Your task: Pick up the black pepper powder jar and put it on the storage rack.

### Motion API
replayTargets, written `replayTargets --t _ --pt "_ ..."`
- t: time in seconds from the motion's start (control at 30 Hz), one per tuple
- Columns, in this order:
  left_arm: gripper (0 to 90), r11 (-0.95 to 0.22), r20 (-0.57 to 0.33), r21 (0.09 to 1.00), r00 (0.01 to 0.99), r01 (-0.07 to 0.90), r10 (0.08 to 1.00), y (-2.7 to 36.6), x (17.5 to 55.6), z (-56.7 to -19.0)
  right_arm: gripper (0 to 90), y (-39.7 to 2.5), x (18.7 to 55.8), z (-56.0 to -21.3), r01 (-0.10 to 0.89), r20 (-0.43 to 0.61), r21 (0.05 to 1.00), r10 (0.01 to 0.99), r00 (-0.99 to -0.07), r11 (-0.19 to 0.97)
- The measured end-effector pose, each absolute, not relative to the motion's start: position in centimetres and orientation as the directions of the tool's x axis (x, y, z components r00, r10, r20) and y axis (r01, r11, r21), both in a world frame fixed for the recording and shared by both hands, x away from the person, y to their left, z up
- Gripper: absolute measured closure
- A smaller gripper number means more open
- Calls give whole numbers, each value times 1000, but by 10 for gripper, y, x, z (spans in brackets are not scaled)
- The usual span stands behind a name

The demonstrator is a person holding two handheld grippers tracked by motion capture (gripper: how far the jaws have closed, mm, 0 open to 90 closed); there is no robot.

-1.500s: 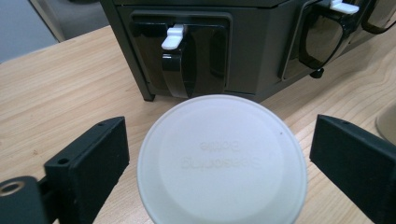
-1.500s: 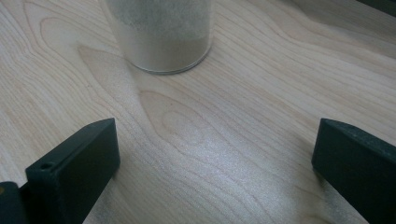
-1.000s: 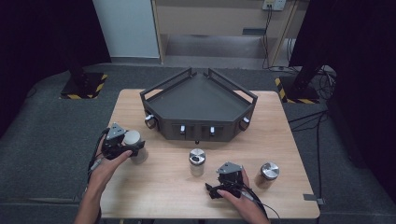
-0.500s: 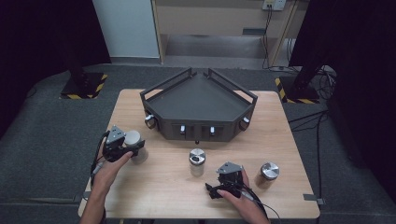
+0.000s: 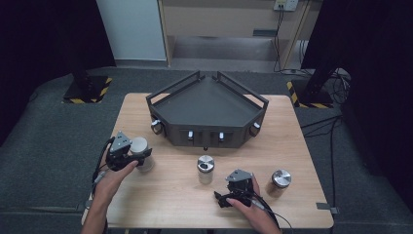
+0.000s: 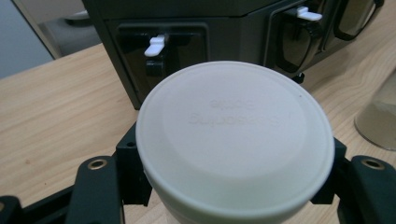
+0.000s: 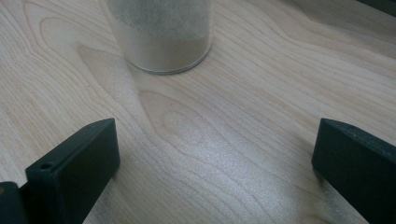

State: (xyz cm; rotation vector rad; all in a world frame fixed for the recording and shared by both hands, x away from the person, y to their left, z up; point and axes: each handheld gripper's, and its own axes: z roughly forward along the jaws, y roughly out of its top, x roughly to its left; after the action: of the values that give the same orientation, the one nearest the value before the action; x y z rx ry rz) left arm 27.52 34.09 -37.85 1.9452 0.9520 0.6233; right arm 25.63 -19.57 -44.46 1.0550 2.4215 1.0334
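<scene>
My left gripper (image 5: 135,157) is at the table's left, shut on a white-lidded jar (image 5: 140,146). In the left gripper view the white lid (image 6: 233,135) sits between the two black jaws, which press against its sides. A silver-lidded jar (image 5: 205,168) stands mid-table, and another silver-lidded jar (image 5: 281,180) stands to the right. My right gripper (image 5: 238,184) rests low on the wood between them, open. In the right gripper view its gripper (image 7: 215,154) has its jaws wide apart over bare wood, and a glass jar of sandy powder (image 7: 161,37) stands ahead of them.
A dark angular tray rack (image 5: 209,105) with white latches (image 6: 156,45) takes up the back centre of the wooden table (image 5: 292,141). A second powder jar (image 6: 376,116) shows at the right edge of the left gripper view. Dark floor surrounds the table.
The left gripper and its jar have drifted slightly toward the near edge. The right gripper and the other jars have not moved.
</scene>
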Motion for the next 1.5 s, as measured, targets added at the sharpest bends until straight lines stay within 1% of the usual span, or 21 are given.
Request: replayTargets --t 0.17,0.3,0.6,0.8,1.1,1.5 --pt "327 -349 56 862 616 367 786 345 276 -372 8 -196 256 -445 511 8 720 730 -683 470" --pt "327 -321 22 876 636 360 772 354 278 -371 8 -196 256 -445 511 8 719 730 -683 470" --pt "327 -334 30 881 666 335 746 364 282 -361 9 -196 256 -445 511 8 720 730 -683 470" --pt "328 -358 42 876 690 322 723 363 285 -354 9 -196 256 -445 511 8 719 730 -683 470" --pt "328 -357 25 881 722 311 691 364 291 -346 9 -196 256 -445 511 8 719 730 -683 470" --pt "327 -386 36 874 752 295 658 356 302 -322 9 -196 256 -445 511 9 720 730 -684 470"
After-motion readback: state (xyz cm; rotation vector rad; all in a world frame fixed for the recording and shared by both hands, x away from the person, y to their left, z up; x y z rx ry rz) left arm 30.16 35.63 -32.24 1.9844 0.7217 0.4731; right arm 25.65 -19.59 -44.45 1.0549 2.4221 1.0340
